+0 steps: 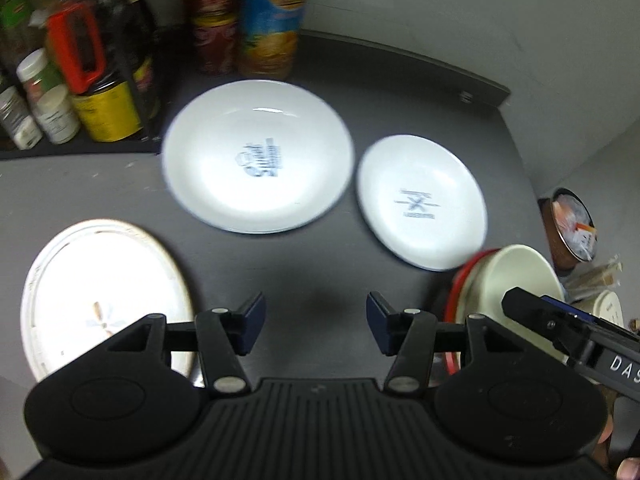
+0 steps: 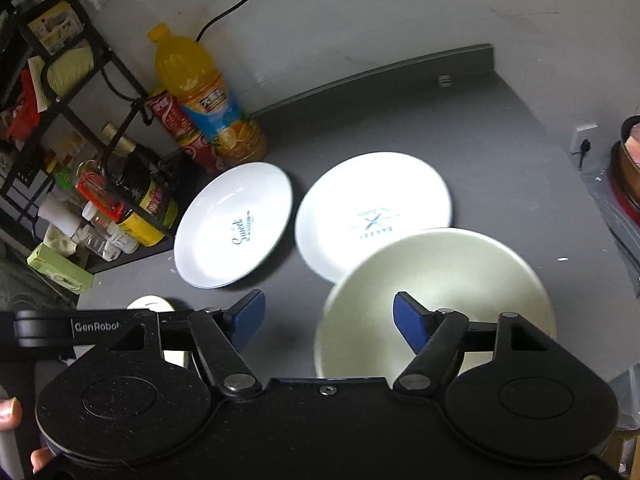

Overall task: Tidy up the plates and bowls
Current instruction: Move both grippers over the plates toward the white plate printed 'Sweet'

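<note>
Two white plates lie side by side on the dark table: a larger one with a "Sweet" print [image 1: 258, 156] [image 2: 236, 224] and a smaller one with an X print [image 1: 420, 200] [image 2: 372, 208]. A third white plate with a faint pattern [image 1: 104, 300] lies at the near left. A cream bowl with a red outer edge [image 1: 516, 280] [image 2: 436, 280] sits at the near right, overlapping the X plate's edge. My left gripper [image 1: 316, 328] hangs open over bare table, holding nothing. My right gripper [image 2: 330, 320] is open astride the bowl's left rim, its pads apart from it.
A black wire rack [image 2: 120, 72] of jars and bottles stands at the far left. An orange drink bottle [image 2: 200, 92] and a red can [image 2: 176, 124] stand behind the plates by the wall. A copper pot [image 1: 572, 224] sits beyond the table's right edge.
</note>
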